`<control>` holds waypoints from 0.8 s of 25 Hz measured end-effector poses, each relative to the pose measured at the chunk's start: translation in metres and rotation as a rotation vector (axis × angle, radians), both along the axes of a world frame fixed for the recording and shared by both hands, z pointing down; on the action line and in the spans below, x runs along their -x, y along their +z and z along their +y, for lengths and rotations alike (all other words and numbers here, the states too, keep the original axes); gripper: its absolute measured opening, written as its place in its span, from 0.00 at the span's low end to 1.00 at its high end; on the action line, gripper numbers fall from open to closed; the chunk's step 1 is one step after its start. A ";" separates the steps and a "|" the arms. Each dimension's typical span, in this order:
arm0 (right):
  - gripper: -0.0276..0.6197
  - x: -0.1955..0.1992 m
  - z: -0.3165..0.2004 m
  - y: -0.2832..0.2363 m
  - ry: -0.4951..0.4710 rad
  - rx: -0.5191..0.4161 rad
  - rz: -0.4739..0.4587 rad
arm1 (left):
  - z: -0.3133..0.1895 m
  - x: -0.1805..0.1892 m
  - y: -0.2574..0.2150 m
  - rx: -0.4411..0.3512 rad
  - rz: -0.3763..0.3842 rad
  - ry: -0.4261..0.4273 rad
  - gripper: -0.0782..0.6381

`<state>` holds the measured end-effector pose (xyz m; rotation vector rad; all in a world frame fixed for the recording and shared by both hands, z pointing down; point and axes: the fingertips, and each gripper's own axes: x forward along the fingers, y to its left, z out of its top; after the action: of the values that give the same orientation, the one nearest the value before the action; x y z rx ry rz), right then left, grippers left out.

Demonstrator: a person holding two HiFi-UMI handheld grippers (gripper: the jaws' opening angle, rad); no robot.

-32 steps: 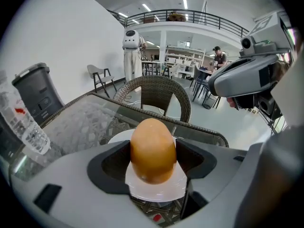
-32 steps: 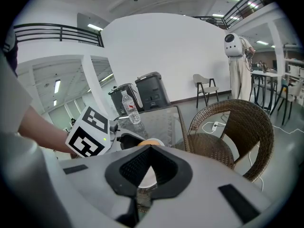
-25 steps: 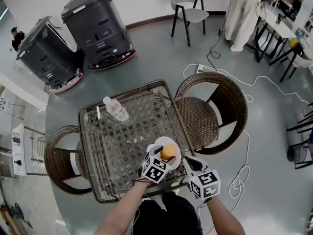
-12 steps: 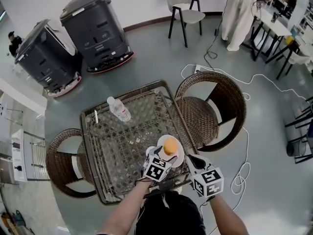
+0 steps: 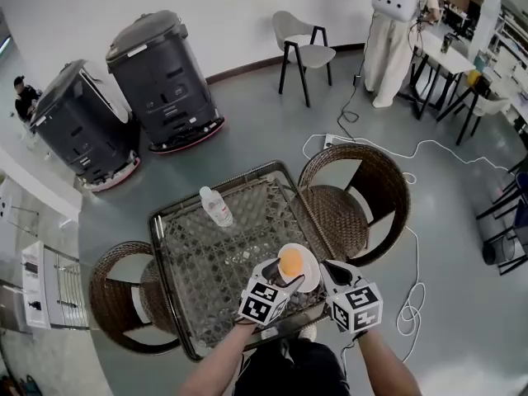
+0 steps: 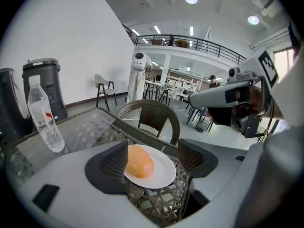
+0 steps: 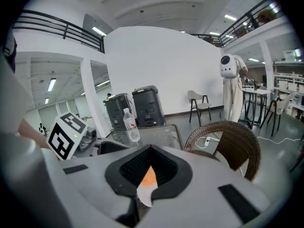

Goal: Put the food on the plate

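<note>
An orange, rounded piece of food [image 5: 290, 261] lies on a small white plate [image 5: 307, 279] at the near right corner of the wicker table [image 5: 177, 299]. My left gripper [image 5: 279, 274] sits just in front of the plate and is open. In the left gripper view its jaws [image 6: 153, 148] stand wide on either side of the food [image 6: 139, 162] and plate [image 6: 164, 171], not pressing on them. My right gripper [image 5: 330, 272] hovers just right of the plate and is shut with nothing in it. It shows as a closed grey wedge [image 6: 223, 98] in the left gripper view.
A clear water bottle [image 5: 217, 207] stands at the table's far left. Wicker chairs [image 5: 363, 196] [image 5: 124, 295] flank the table. Two black machines [image 5: 161, 68] [image 5: 78, 122], a pale chair [image 5: 301, 48] and a figure in white [image 5: 392, 31] stand farther off. A white cable [image 5: 408, 304] lies on the floor.
The left gripper has drawn back a little from the food, which stays on the plate. The head view has shifted, so the table sits lower in the frame.
</note>
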<state>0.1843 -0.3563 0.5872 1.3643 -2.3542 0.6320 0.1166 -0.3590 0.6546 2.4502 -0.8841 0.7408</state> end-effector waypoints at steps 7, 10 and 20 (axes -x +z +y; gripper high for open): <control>0.05 0.023 -0.010 -0.052 -0.024 -0.109 -0.012 | -0.003 0.010 -0.097 -0.188 0.138 -0.022 0.37; 0.05 0.031 -0.014 -0.080 -0.039 -0.166 -0.018 | -0.004 0.010 -0.136 -0.265 0.186 -0.024 0.28; 0.05 0.050 -0.017 -0.154 -0.073 -0.332 -0.061 | -0.002 0.016 -0.219 -0.394 0.301 -0.026 0.12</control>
<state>0.1347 -0.3728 0.4330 1.3974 -2.6328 0.2715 0.1003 -0.3606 0.4353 2.7818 -1.0142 0.1860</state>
